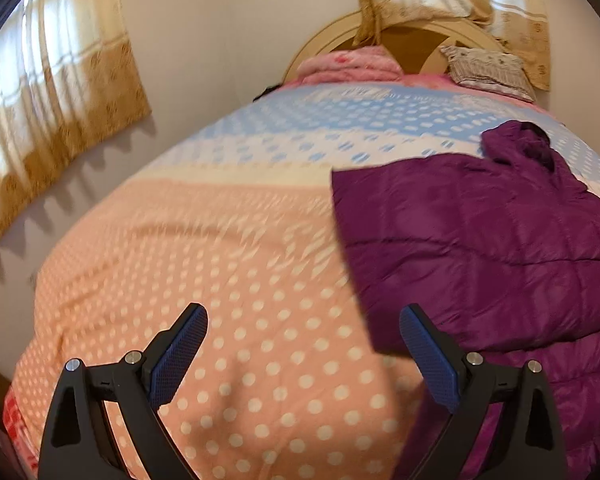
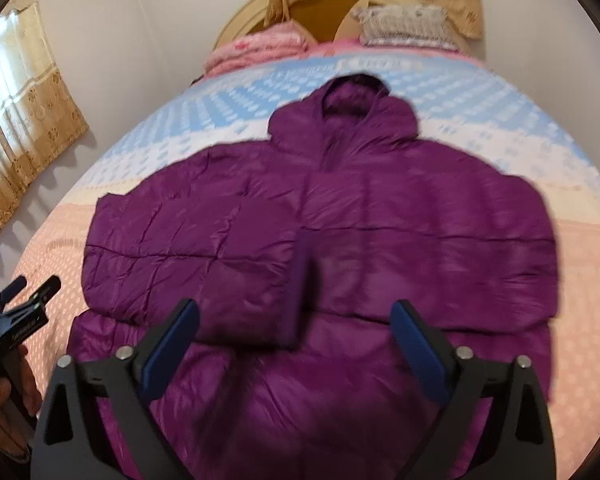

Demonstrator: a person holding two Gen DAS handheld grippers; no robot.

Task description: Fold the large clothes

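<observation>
**A:** ok so both claws are spread wide, nothing in either. The left claw [image 1: 303, 354] is up over the polka-dot bedspread [image 1: 228, 264], just off the left edge of the purple puffer jacket [image 1: 480, 240]. The right claw [image 2: 295, 354] hangs over the jacket's lower middle.

**B:** and the jacket itself?

**A:** lying flat on the bed, hood [image 2: 350, 110] pointing toward the headboard [image 2: 320, 10]. One sleeve [image 2: 196, 252] is folded in across the front. Can't tell if the other one is, too blurry.

**B:** anything past it?

**A:** pink blanket [image 2: 256, 50] and a pillow [image 2: 404, 26] up at the headboard, curtains [image 1: 48, 100] on the wall.
</observation>
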